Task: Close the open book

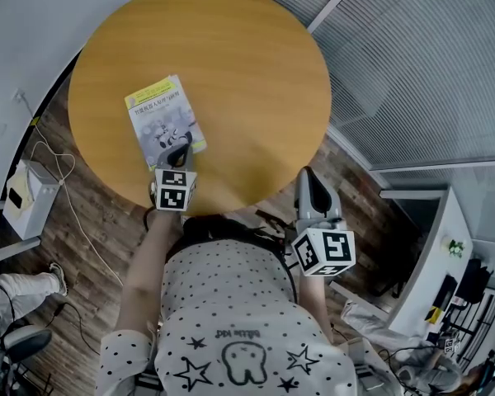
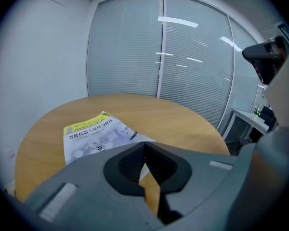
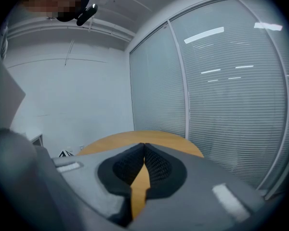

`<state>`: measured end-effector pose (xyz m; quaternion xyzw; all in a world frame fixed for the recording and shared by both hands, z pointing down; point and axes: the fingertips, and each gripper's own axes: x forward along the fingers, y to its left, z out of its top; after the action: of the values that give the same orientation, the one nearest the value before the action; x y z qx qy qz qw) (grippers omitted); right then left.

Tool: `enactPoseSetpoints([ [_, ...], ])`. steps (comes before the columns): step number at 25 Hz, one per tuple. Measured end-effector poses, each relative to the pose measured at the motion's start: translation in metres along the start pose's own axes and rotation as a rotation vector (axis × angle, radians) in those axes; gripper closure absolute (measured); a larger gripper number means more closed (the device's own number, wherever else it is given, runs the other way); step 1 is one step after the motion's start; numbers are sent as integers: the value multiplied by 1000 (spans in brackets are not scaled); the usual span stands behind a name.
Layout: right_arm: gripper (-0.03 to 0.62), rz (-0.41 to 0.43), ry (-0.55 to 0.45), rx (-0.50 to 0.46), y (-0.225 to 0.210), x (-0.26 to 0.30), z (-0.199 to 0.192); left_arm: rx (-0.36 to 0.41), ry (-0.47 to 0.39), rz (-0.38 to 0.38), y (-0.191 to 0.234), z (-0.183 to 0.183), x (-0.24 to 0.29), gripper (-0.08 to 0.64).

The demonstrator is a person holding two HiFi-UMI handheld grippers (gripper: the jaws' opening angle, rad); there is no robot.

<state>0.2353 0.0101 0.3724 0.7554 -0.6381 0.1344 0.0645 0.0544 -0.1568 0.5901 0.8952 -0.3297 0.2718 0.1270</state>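
One book (image 1: 165,122) lies flat, cover up, on the round table (image 1: 247,64) in the head view, so the closing looks done. Your left gripper (image 1: 179,152) is at its near edge.

Left gripper view: jaws together, holding nothing, with the book just beyond.

Right gripper view: your right gripper (image 3: 144,147) is closed too and empty.

Head view looks steeply down; 2 gripper views skim the shared table (image 1: 231,73).
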Motion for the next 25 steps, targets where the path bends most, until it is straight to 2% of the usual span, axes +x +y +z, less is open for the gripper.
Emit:
enactPoseSetpoints([
  [5, 589, 23, -2, 1, 0, 2, 0, -6, -30, 36, 4, 11, -7, 551],
  [13, 588, 78, -11, -8, 1, 6, 4, 0, -129, 99, 14, 52, -26, 551],
  [22, 588, 168, -31, -38, 1, 8, 10, 3, -292, 211, 22, 98, -81, 552],
  [25, 588, 201, -41, -55, 2, 9, 12, 40, -354, 251, 21, 118, -104, 552],
])
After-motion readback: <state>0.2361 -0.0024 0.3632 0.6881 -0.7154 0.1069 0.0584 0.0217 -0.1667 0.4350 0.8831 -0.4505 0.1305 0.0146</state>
